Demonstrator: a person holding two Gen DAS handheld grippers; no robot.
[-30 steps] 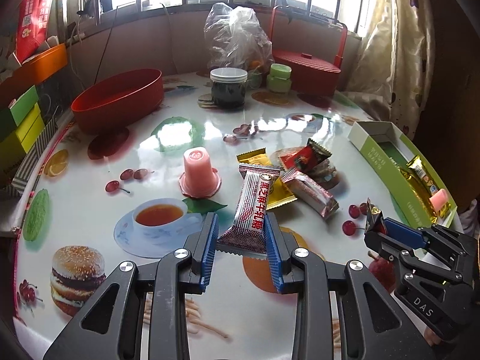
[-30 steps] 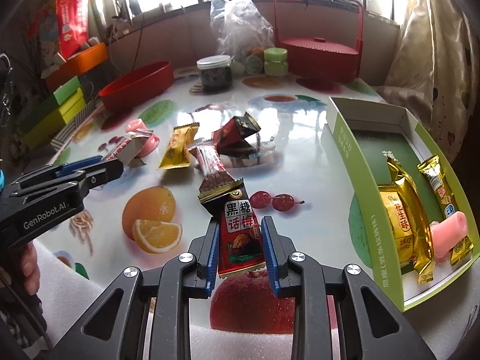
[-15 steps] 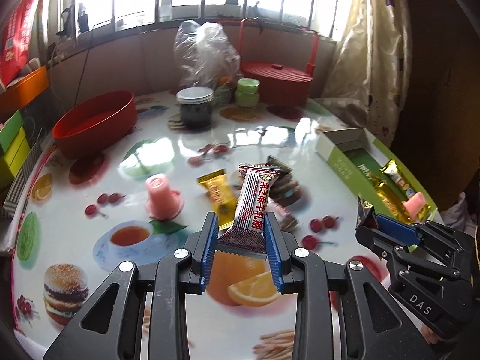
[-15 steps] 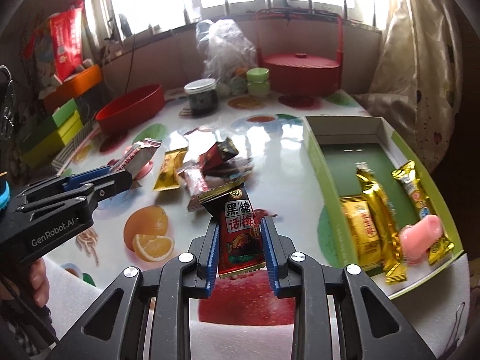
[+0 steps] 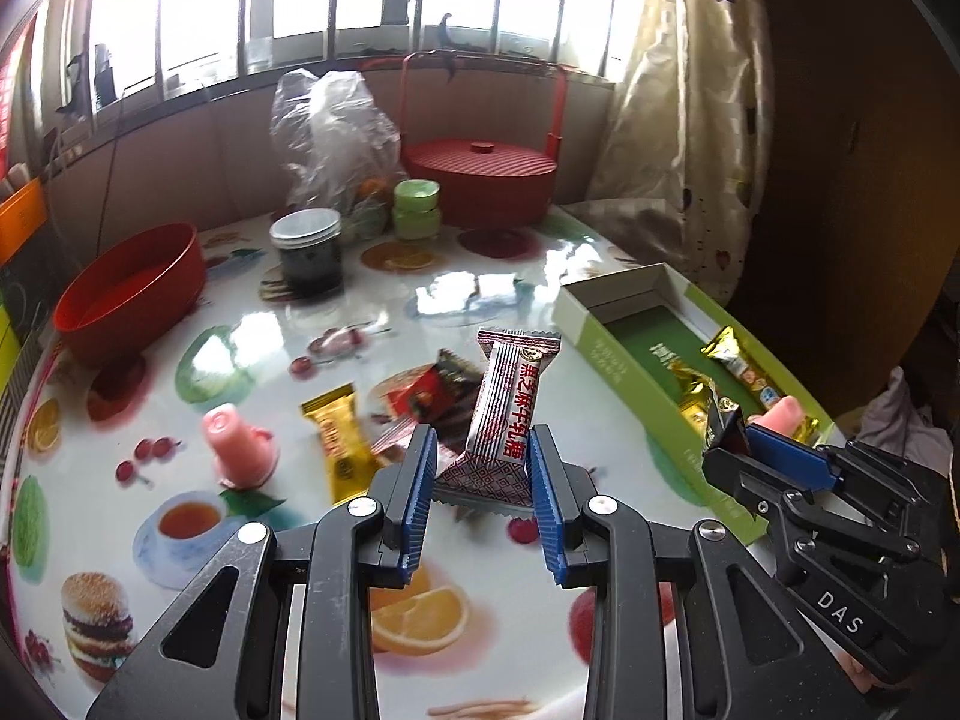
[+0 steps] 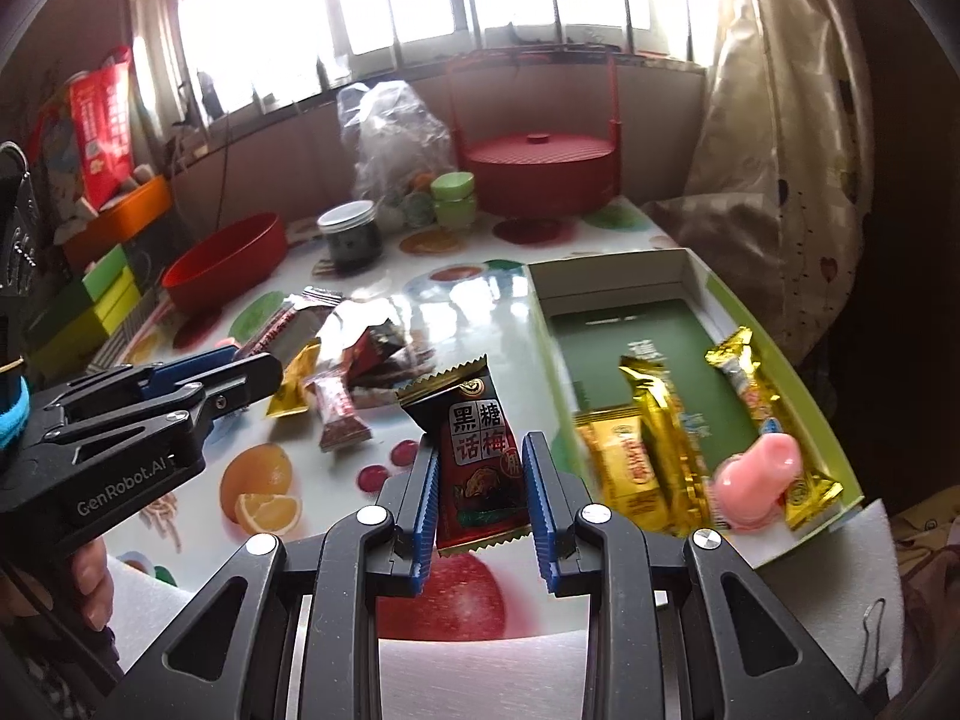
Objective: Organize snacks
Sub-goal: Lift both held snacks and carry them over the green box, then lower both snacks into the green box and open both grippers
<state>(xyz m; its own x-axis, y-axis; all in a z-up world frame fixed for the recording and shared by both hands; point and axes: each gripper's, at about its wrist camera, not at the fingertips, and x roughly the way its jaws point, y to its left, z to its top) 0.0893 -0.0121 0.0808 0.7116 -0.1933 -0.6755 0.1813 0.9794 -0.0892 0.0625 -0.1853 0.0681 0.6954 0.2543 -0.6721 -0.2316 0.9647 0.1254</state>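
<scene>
Table (image 5: 198,618) w/ glossy fruit-and-food print sits under a bright window, curtain (image 5: 678,120) at right, loose snacks piled mid-table. Green box (image 6: 606,300) at right edge holds gold-wrapped bars (image 6: 654,420) & a pink jelly cup (image 6: 756,474); red bowl (image 5: 129,294) far left looks empty, red lidded basket (image 5: 480,174) at back. You've got both grippers angled down above the table: left gripper (image 5: 480,480) clamped on a silver-red candy (image 5: 507,414), right gripper (image 6: 477,492) clamped on a dark red plum candy (image 6: 477,462), just left of the box.

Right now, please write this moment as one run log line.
left tongs: shut on silver candy | right tongs: shut on red plum candy | green box: holds gold snacks, pink jelly
</scene>
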